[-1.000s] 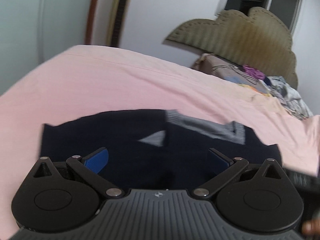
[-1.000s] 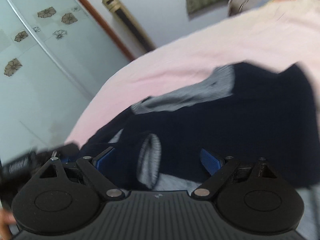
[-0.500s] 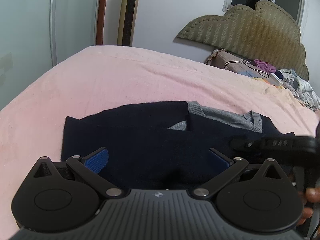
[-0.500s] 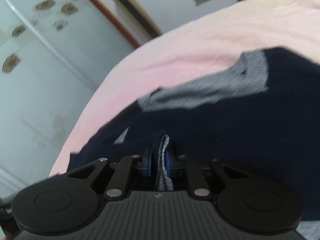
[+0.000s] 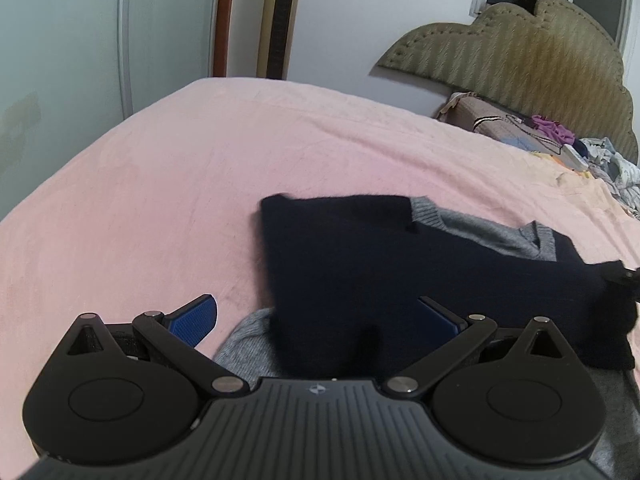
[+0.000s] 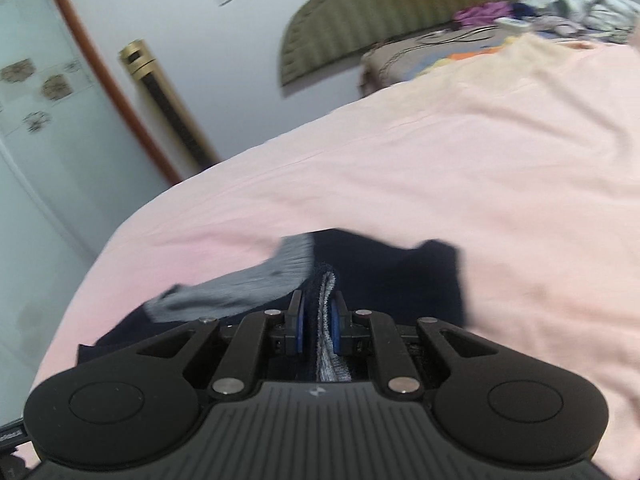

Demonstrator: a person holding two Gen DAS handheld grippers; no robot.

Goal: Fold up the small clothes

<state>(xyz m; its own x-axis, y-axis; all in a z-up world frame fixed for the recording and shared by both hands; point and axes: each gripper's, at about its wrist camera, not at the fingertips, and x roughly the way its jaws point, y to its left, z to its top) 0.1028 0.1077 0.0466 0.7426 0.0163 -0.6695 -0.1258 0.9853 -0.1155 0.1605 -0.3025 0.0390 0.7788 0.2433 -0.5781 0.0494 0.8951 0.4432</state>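
Note:
A small navy sweater vest [image 5: 400, 264] with grey ribbed trim lies on the pink bed sheet [image 5: 160, 184]. My left gripper [image 5: 316, 320] is open, its blue pads [image 5: 196, 314] spread over the vest's near edge, gripping nothing. In the right wrist view my right gripper [image 6: 318, 322] is shut on a grey-trimmed edge of the vest [image 6: 400, 276] and holds that part folded over the rest. The grey collar band [image 6: 256, 280] shows to the left of the jaws.
An olive padded headboard [image 5: 520, 52] stands at the far right with a heap of clothes [image 5: 592, 160] and a pillow below it. A gold tower fan [image 5: 280, 20] and a glass wardrobe door [image 5: 60, 60] stand beyond the bed's far edge.
My right gripper closed on the vest's trimmed edge and carried it across, folding the left side over. The vest now looks narrower. My left gripper stayed open.

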